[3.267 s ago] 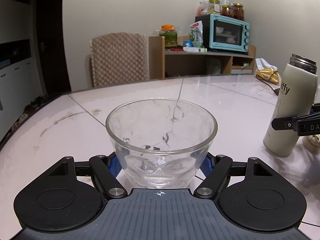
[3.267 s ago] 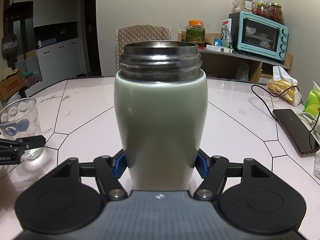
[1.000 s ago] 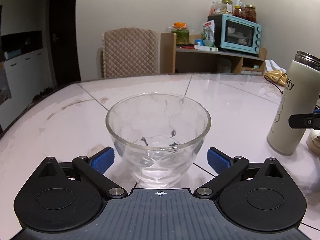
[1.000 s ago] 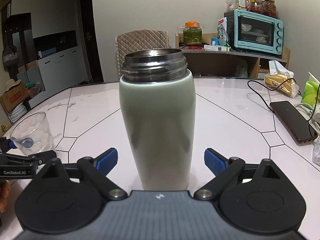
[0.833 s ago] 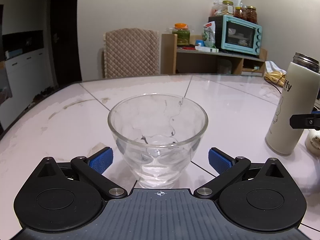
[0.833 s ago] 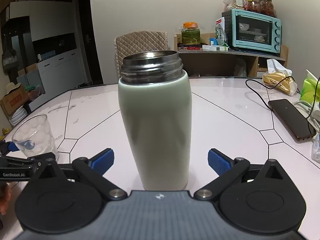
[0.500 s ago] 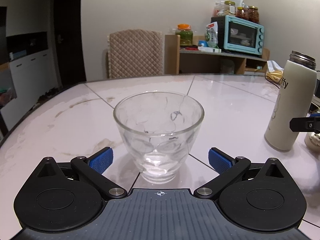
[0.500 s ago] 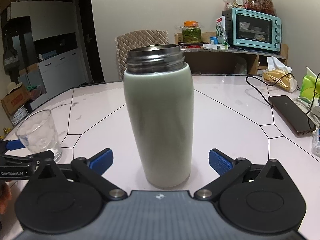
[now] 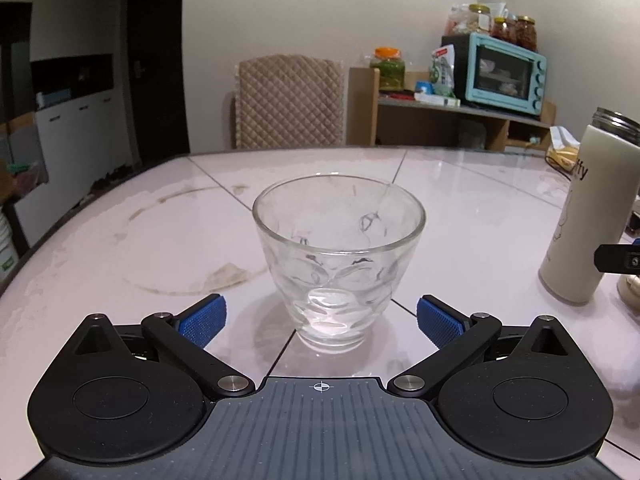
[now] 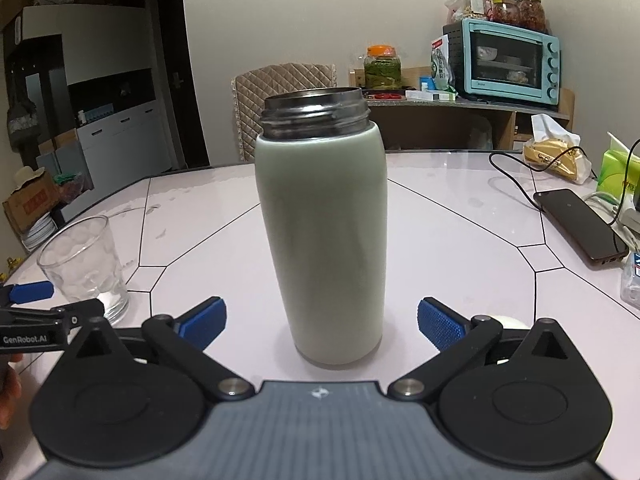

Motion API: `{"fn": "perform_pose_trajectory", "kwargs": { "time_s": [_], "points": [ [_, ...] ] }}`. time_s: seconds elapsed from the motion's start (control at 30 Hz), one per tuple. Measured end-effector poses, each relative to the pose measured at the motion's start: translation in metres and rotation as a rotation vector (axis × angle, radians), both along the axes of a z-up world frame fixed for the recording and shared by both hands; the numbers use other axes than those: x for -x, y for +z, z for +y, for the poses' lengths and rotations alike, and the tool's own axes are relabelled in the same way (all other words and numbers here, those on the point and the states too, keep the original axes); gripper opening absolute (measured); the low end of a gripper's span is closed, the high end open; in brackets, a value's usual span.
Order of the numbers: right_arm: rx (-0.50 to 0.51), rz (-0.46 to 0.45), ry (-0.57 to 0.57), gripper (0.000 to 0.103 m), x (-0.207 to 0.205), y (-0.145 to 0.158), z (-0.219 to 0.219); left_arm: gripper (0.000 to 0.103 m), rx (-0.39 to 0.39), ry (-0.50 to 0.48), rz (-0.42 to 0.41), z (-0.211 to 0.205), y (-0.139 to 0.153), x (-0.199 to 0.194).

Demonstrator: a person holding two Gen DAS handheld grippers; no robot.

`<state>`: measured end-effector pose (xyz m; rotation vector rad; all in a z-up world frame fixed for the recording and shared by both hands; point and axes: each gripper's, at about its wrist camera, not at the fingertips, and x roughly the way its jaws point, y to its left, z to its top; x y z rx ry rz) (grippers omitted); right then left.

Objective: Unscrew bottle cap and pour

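Note:
A clear dimpled glass [image 9: 338, 264] stands upright on the white table just ahead of my open left gripper [image 9: 319, 316], whose blue pads are apart from it. A pale green thermos bottle [image 10: 323, 232] with an uncapped steel neck stands upright in front of my open right gripper [image 10: 321, 318], untouched. The bottle also shows at the right of the left wrist view [image 9: 582, 216], and the glass at the left of the right wrist view [image 10: 84, 268]. A white rounded object, maybe the cap [image 10: 505, 322], lies behind the right finger.
A black phone [image 10: 580, 222] on a cable lies at the right, with a green tissue pack [image 10: 618, 172] and a bag [image 10: 554, 152] beyond. A quilted chair [image 9: 290, 100] stands at the far edge. A shelf with a teal oven [image 10: 512, 60] lines the wall.
Both grippers have opened and let go: the left released the glass, the right released the bottle. Both have since drawn back, so glass and bottle stand farther ahead.

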<state>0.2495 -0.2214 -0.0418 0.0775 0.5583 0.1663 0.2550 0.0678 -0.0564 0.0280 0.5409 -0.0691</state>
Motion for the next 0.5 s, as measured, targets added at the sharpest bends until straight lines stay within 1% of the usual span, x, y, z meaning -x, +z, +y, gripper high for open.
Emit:
{"fn": "perform_pose_trajectory", "kwargs": {
  "time_s": [0.1, 0.2, 0.37, 0.5],
  "points": [
    [0.015, -0.024, 0.004, 0.103, 0.009, -0.002, 0.002, 0.103, -0.025, -0.004, -0.018, -0.007, 0.003, 0.009],
    [0.016, -0.024, 0.01, 0.103, 0.016, -0.004, 0.003, 0.103, -0.043, 0.001, -0.033, -0.014, 0.007, 0.021],
    [-0.005, -0.028, 0.027, 0.103, 0.042, -0.003, 0.003, 0.103, -0.054, 0.02, -0.05, -0.022, 0.013, 0.05],
    [-0.009, -0.024, 0.038, 0.103, 0.061, 0.0, 0.003, 0.103, -0.054, 0.036, -0.044, -0.029, 0.015, 0.071]
  ]
}}
